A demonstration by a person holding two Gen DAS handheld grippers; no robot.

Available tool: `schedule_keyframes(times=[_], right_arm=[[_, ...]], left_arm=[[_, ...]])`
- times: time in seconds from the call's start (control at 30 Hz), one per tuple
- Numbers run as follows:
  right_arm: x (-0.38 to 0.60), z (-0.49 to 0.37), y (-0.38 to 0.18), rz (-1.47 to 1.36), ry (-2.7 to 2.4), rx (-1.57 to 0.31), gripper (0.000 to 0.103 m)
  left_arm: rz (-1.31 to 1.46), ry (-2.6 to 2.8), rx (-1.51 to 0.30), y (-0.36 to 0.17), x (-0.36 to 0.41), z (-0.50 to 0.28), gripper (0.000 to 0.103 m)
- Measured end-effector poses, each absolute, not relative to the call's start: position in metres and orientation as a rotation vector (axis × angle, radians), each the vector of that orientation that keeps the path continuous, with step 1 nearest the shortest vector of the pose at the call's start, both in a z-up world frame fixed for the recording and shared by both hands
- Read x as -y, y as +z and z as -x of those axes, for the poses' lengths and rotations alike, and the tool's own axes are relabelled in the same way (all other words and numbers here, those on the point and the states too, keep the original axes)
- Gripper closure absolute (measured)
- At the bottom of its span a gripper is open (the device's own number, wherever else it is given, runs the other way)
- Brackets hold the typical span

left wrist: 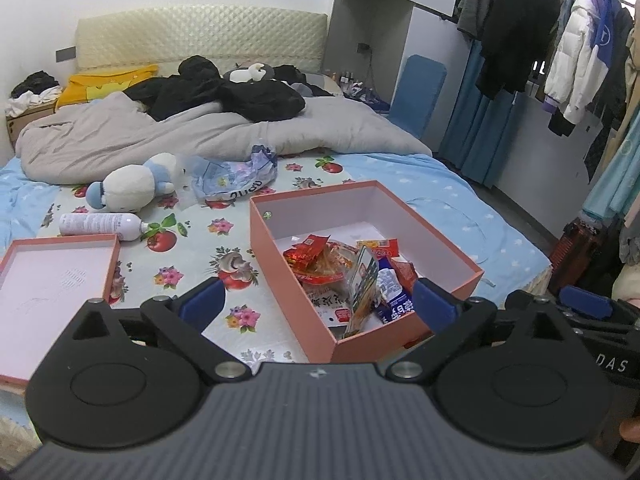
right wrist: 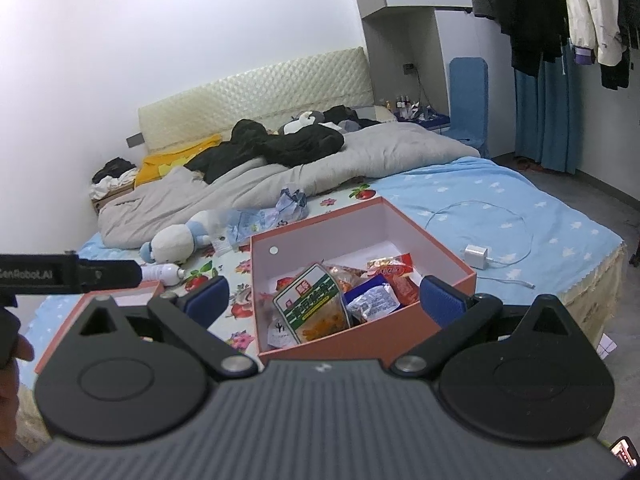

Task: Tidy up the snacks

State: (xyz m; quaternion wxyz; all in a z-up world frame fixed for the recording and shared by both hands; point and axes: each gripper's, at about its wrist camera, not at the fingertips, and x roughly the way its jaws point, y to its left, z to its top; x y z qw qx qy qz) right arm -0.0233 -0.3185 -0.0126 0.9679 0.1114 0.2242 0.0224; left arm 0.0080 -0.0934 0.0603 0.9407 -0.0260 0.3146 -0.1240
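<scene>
Snack packets sit gathered in the open pink cardboard box near the bed's foot edge; left gripper and right gripper both spread, empty.

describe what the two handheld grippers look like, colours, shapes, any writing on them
Both match: the left gripper and right gripper have a ribbed grey body, two round black discs, black linkage arms with silver pivot pins, and blue padded fingers. Seen from the right wrist, the left gripper's black side reads "GenRobot.AI".
</scene>
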Motion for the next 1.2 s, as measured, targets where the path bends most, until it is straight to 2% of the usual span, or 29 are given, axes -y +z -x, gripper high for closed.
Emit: schedule_keyframes(times=[1.2], right_arm=[[0.307, 0.028, -0.012, -0.222, 0.063, -0.452, 0.0]], left_arm=[[0.085, -0.22, -0.65, 0.053, 0.081, 0.003, 0.001]])
